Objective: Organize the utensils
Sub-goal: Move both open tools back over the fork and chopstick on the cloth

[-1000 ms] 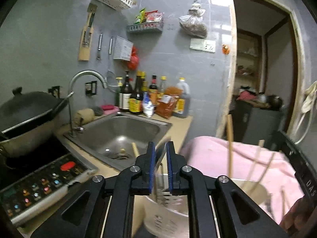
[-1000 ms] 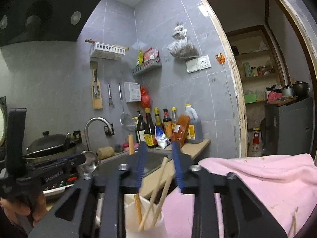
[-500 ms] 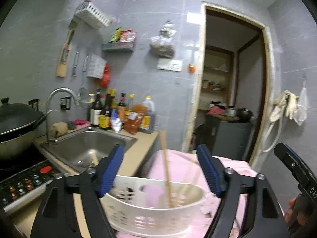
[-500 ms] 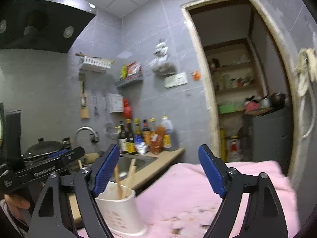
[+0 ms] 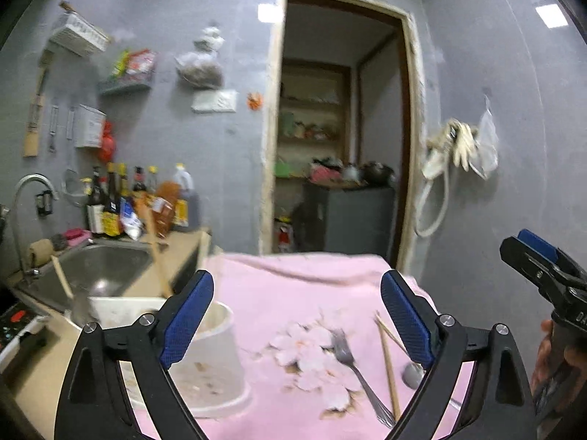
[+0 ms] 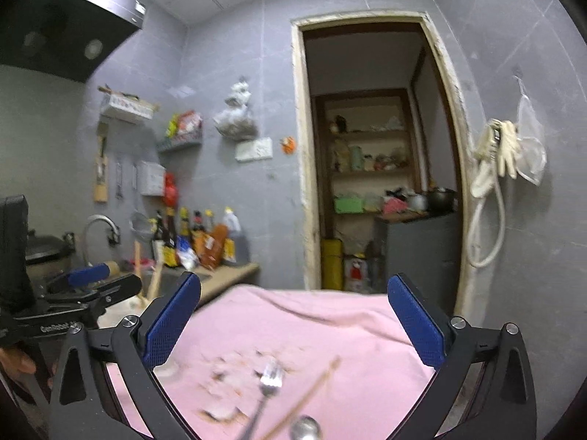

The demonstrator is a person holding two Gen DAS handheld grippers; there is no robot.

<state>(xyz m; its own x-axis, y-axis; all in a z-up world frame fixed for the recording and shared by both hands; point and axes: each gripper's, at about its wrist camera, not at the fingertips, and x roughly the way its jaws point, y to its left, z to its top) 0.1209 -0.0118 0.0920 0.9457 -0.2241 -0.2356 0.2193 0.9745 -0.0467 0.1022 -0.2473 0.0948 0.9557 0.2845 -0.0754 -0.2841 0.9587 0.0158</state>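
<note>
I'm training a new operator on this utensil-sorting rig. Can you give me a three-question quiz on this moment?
1. True or false: the left gripper is shut on the fork.
2. Which lies on the pink cloth beside the fork? A) knife B) chopsticks C) plate
3. Fill in: the white utensil holder stands at the cloth's ___ edge, nearest the sink.

Key: 1 false, both grippers, also the right gripper, are open and empty. 2 B. 3 left.
</note>
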